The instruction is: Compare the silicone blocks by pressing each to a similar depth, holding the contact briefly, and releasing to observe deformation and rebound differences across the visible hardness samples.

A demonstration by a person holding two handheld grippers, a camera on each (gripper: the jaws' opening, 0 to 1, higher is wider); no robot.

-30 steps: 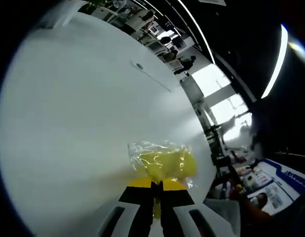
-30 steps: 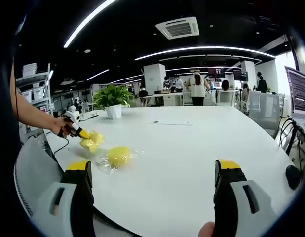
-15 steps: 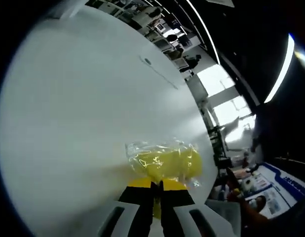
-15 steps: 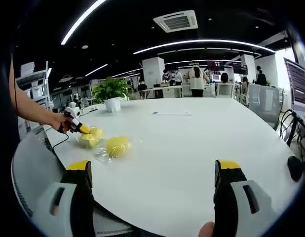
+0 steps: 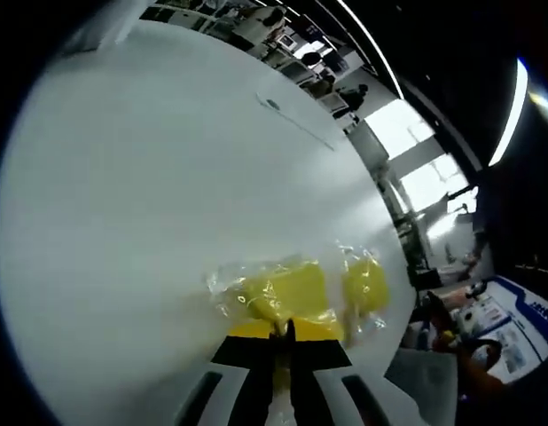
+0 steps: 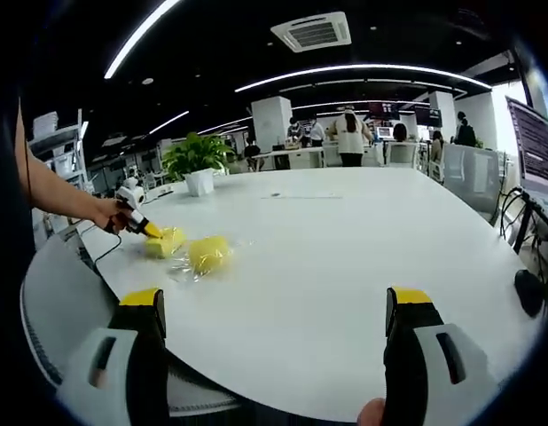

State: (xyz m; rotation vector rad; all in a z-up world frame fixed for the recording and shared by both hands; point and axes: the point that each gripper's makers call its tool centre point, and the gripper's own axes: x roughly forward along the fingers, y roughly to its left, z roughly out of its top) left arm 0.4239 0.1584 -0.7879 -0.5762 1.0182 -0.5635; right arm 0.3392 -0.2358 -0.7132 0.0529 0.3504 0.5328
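Two yellow silicone blocks in clear plastic bags lie on the white table (image 6: 345, 240). In the left gripper view, the nearer block (image 5: 278, 291) sits right at my left gripper (image 5: 284, 330), whose yellow-tipped jaws are shut on it; the second block (image 5: 367, 282) lies just to the right. The right gripper view shows the same pair far off at the left: the held block (image 6: 165, 242) and the free block (image 6: 209, 253), with a hand holding the left gripper (image 6: 141, 226) against the held one. My right gripper (image 6: 274, 306) stands wide open over the table's near edge, holding nothing.
A potted plant (image 6: 196, 169) stands at the table's far left. A dark object (image 6: 527, 291) rests near the right edge. Chairs (image 6: 465, 191) and people (image 6: 349, 146) are beyond the table. A thin line with a small dot (image 5: 296, 120) marks the tabletop.
The left gripper has brought its bagged block down onto the table, close beside the other block, which now appears in the left gripper view. The right gripper stays open and still.
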